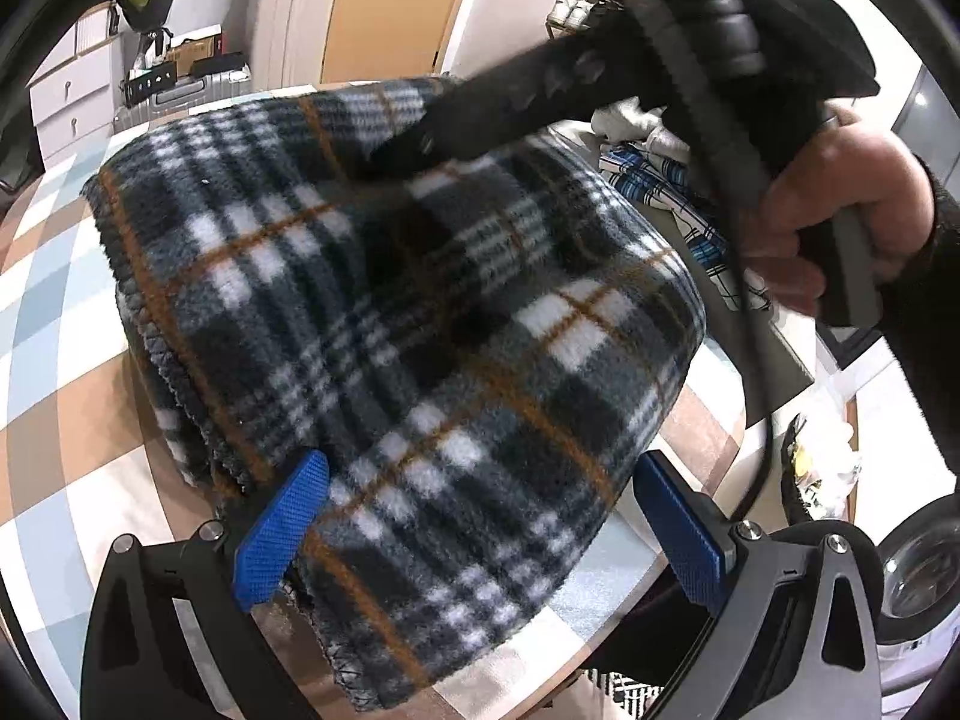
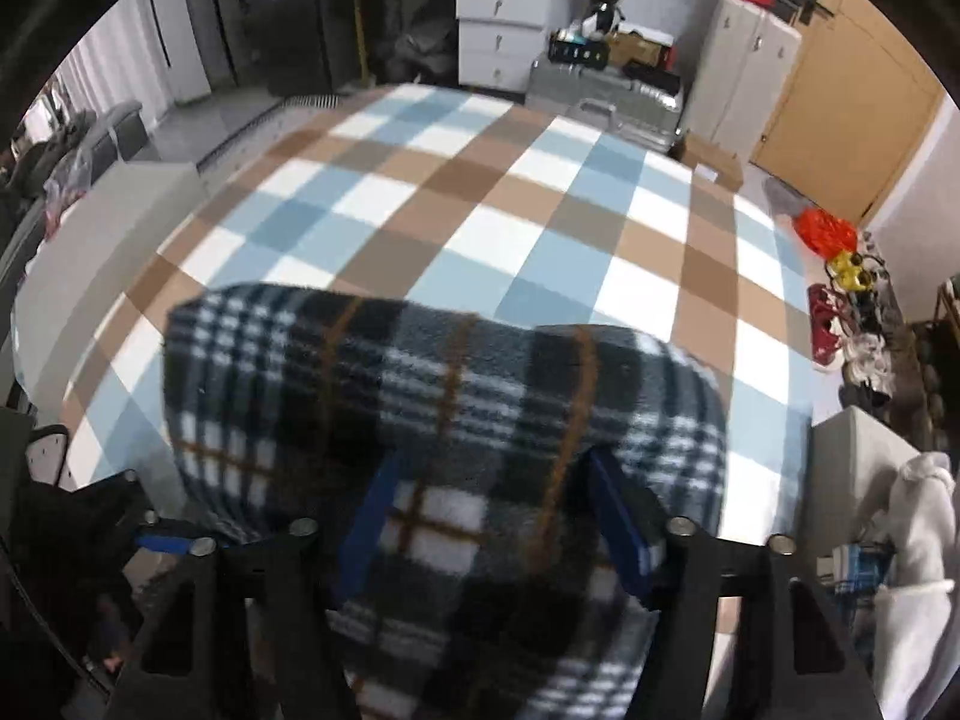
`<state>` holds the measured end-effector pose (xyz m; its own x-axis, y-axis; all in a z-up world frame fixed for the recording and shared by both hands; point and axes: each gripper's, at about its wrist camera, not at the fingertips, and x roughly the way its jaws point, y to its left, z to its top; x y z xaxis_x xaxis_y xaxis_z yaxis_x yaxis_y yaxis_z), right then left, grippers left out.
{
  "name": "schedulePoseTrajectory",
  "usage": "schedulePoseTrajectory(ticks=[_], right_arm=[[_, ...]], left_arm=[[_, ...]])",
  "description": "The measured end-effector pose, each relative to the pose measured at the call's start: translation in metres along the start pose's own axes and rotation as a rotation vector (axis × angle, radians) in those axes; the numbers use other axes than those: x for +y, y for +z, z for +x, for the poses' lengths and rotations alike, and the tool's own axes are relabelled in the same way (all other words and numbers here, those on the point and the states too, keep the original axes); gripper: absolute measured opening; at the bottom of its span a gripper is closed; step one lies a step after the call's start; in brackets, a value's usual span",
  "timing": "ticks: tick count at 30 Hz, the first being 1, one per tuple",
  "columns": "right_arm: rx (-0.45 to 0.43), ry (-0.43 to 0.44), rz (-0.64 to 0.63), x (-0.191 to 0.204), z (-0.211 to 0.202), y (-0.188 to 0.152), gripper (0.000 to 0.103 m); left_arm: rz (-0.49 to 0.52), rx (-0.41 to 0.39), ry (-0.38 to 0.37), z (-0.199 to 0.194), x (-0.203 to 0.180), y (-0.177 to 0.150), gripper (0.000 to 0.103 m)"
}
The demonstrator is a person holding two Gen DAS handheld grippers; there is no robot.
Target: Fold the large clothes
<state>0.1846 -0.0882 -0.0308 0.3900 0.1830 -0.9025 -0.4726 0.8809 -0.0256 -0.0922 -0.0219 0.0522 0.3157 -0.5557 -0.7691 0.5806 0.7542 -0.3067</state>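
A dark plaid fleece garment (image 1: 384, 300) with white squares and orange lines lies folded into a thick bundle on the checked cover (image 1: 66, 360). My left gripper (image 1: 480, 531) is open, its blue pads (image 1: 282, 531) wide apart at the bundle's near end, with cloth lying between them. In the right wrist view the same fleece (image 2: 420, 384) fills the lower middle. My right gripper (image 2: 495, 522) hangs over it, open, with plaid cloth between its pads (image 2: 618, 528) and no squeeze on it. A hand (image 1: 840, 228) holds the right gripper's handle.
The blue, brown and white checked cover (image 2: 480, 180) stretches far beyond the bundle. Other clothes (image 1: 660, 180) are piled at the right, and a white garment (image 2: 918, 540) hangs nearby. White drawers (image 2: 498, 18), a silver suitcase (image 2: 600, 96) and shoes (image 2: 840, 324) line the room's edges.
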Motion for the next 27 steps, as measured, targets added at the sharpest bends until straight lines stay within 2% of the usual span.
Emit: schedulePoseTrajectory(ticks=[4, 7, 11, 14, 16, 18, 19, 20, 21, 23, 27], right_arm=[[0.007, 0.077, 0.062, -0.011, 0.014, 0.002, 0.075], [-0.036, 0.085, 0.092, -0.009, 0.011, 0.001, 0.077], [-0.127, 0.089, 0.078, -0.008, -0.029, -0.012, 0.074], [-0.165, 0.142, 0.099, -0.01, -0.06, -0.034, 0.073], [-0.162, 0.129, 0.059, -0.003, -0.072, -0.055, 0.071], [-0.113, 0.138, 0.026, 0.006, -0.069, -0.075, 0.063], [-0.082, 0.149, 0.023, 0.009, -0.063, -0.081, 0.054], [-0.045, 0.164, 0.023, 0.013, -0.054, -0.088, 0.052], [-0.018, 0.164, 0.022, 0.016, -0.045, -0.094, 0.052], [-0.036, 0.12, 0.023, 0.024, -0.033, -0.099, 0.053], [-0.053, 0.172, 0.159, 0.021, -0.015, -0.094, 0.053]], left_arm=[[-0.007, -0.002, -0.001, -0.002, 0.003, 0.001, 0.099], [-0.016, -0.004, -0.012, -0.003, 0.004, 0.003, 0.099], [-0.079, -0.029, -0.092, -0.016, 0.013, 0.006, 0.099], [-0.13, -0.068, -0.13, -0.027, 0.019, 0.01, 0.099], [-0.146, -0.068, -0.127, -0.026, 0.022, 0.012, 0.099], [-0.16, -0.053, -0.116, -0.02, 0.024, 0.014, 0.099], [-0.163, -0.052, -0.11, -0.018, 0.023, 0.015, 0.099], [-0.162, -0.05, -0.101, -0.016, 0.022, 0.015, 0.099], [-0.16, -0.049, -0.085, -0.014, 0.021, 0.016, 0.099], [-0.172, -0.043, -0.067, -0.008, 0.022, 0.017, 0.099], [-0.229, -0.046, -0.025, -0.004, 0.029, 0.023, 0.099]])
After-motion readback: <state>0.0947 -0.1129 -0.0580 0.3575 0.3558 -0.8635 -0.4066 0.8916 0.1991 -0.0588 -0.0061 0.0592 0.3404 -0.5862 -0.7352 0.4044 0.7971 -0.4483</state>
